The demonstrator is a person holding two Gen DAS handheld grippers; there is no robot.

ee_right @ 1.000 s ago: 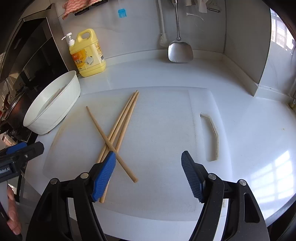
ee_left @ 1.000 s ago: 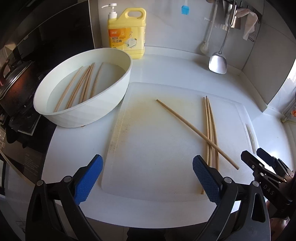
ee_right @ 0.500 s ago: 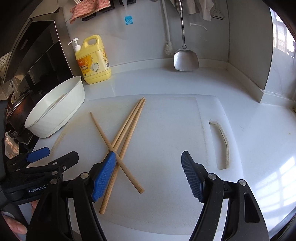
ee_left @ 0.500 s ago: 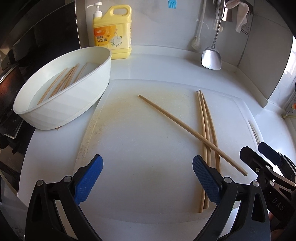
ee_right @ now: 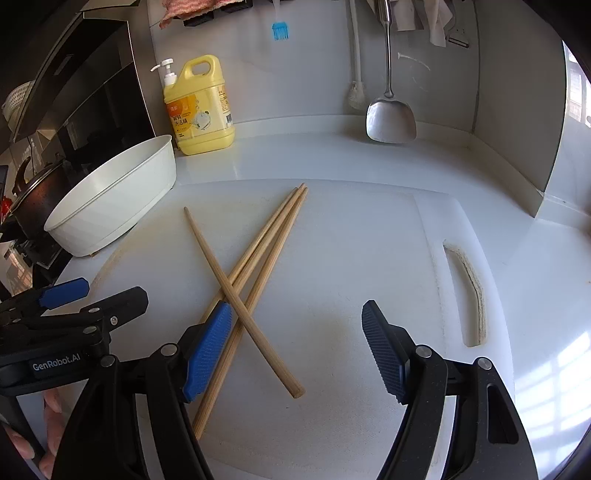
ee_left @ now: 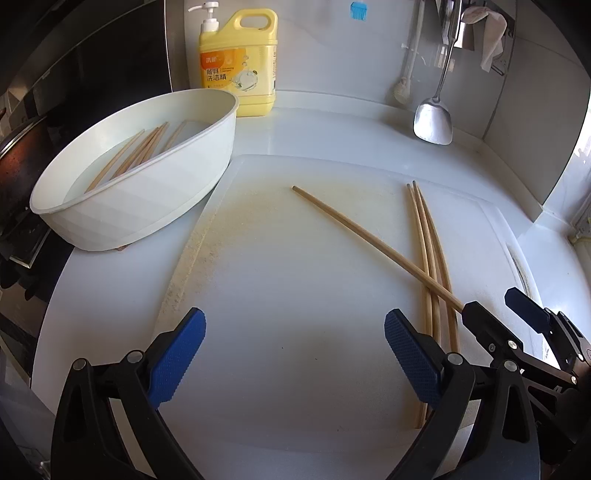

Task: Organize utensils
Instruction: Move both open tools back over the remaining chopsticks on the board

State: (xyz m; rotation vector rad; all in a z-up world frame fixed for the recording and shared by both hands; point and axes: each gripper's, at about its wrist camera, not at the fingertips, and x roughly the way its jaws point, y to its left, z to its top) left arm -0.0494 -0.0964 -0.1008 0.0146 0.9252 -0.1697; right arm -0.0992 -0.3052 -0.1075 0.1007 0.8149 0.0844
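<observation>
Basin [ee_left: 147, 206] of soaking chopsticks [ee_left: 140, 151] at far left on the desk [ee_left: 332, 129], touching the cutting board [ee_left: 288, 295]. On the board, one chopstick [ee_right: 236, 295] lies crossed over three parallel chopsticks [ee_right: 273, 236]. Left claw [ee_left: 293, 354] and right claw [ee_right: 295, 350] both hang spread and empty above the board.

Yellow detergent bottle [ee_left: 238, 66] against back wall, just behind white basin [ee_left: 147, 199]. Steel spatula [ee_left: 433, 122] hanging well right of bottle. Blue brush [ee_left: 358, 11] on wall above, between them.
</observation>
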